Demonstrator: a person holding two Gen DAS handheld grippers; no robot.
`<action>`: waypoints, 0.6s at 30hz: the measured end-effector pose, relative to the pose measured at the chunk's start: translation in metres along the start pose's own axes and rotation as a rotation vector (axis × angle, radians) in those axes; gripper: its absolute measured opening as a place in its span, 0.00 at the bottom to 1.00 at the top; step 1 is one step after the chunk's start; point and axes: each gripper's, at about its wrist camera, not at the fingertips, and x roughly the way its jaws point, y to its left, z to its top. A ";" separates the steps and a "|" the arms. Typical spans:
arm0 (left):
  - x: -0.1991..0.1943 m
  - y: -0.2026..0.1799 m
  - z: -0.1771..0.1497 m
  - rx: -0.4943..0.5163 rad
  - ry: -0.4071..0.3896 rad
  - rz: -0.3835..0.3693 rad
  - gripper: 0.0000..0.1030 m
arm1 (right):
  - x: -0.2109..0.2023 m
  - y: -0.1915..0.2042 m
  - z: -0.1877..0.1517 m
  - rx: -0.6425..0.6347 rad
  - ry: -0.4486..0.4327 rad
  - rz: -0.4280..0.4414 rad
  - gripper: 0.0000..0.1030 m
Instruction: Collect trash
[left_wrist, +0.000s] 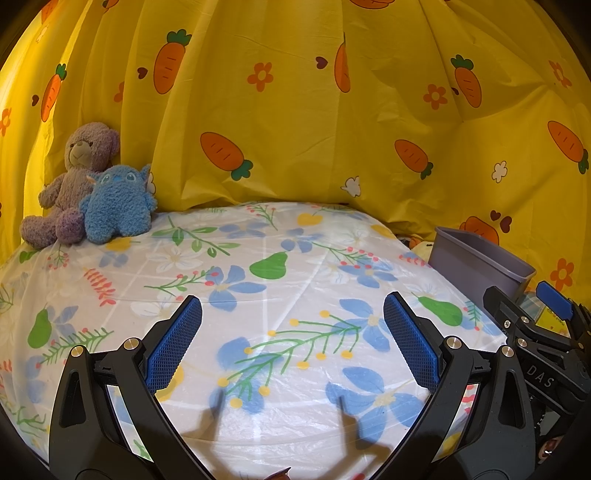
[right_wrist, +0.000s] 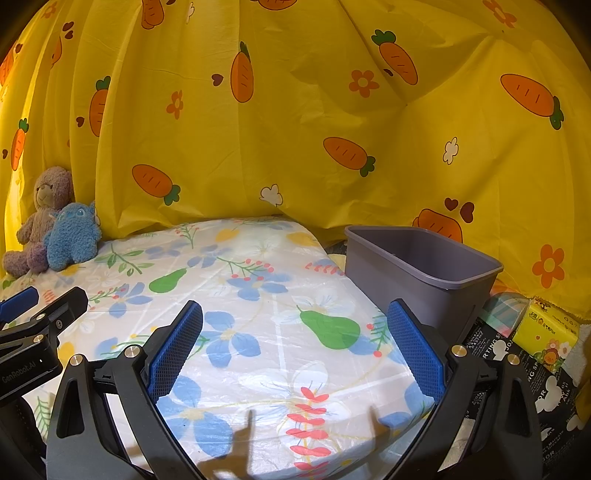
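A grey plastic bin (right_wrist: 424, 273) stands upright just off the right edge of the table; it also shows in the left wrist view (left_wrist: 476, 258). Its inside looks bare as far as I can see. My left gripper (left_wrist: 291, 314) is open and empty, held above the flowered tablecloth (left_wrist: 258, 295). My right gripper (right_wrist: 295, 317) is open and empty over the table's right part, its right finger close to the bin. No trash shows on the table. The right gripper (left_wrist: 535, 314) appears at the right of the left wrist view, the left gripper (right_wrist: 37, 306) at the left of the right wrist view.
A purple teddy bear (left_wrist: 74, 184) and a blue plush toy (left_wrist: 118, 206) sit at the table's back left corner. A yellow carrot-print curtain (left_wrist: 295, 110) hangs behind. A yellow tissue pack (right_wrist: 546, 332) and a black printed bag (right_wrist: 517, 376) lie right of the bin.
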 end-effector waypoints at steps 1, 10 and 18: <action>0.000 0.000 0.000 0.000 0.000 0.000 0.94 | 0.000 0.000 0.000 -0.001 0.000 -0.001 0.93; 0.000 0.000 0.000 -0.001 0.000 -0.001 0.94 | 0.000 0.001 0.000 0.000 -0.001 0.000 0.93; 0.000 -0.002 -0.001 0.000 0.000 0.001 0.94 | 0.000 -0.001 0.000 0.001 0.001 0.003 0.93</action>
